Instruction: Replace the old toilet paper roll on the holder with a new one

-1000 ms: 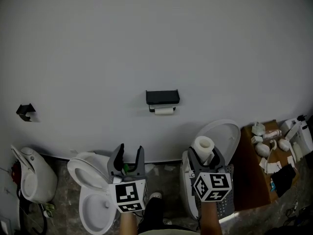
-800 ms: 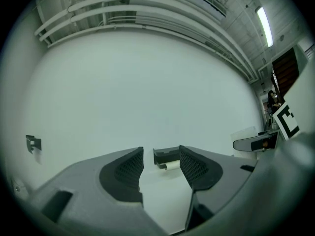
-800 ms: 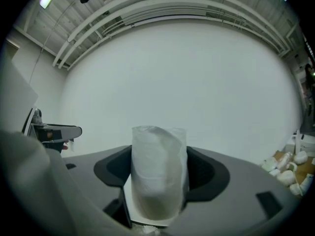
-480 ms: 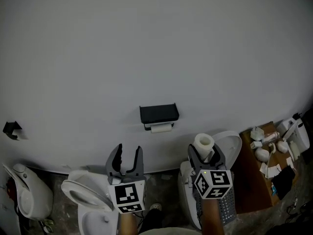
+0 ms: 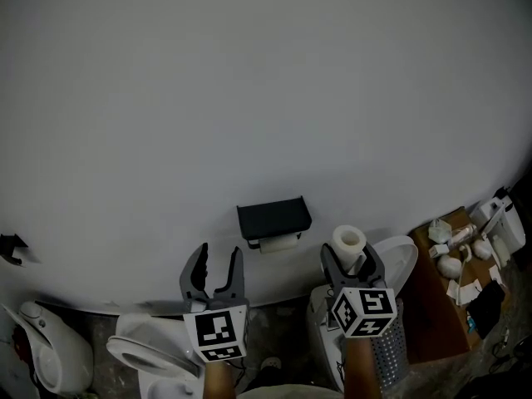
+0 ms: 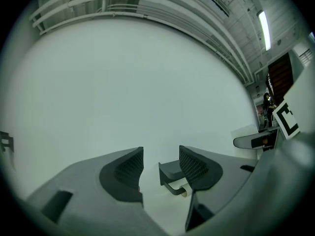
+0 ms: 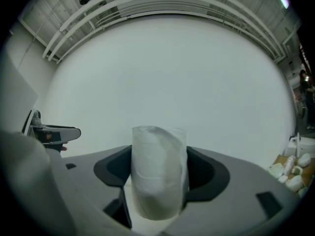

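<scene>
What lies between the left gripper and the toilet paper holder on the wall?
Nothing. The left gripper view shows the holder framed between the parted jaws of the left gripper, with only bare wall around it.

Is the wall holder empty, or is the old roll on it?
Loaded: a slim pale toilet paper roll sits on the bar under the black holder, visible in the head and left gripper views.

Left gripper (image 5: 218, 257) and right gripper (image 5: 349, 256) have neared the holder (image 5: 273, 219).
</scene>
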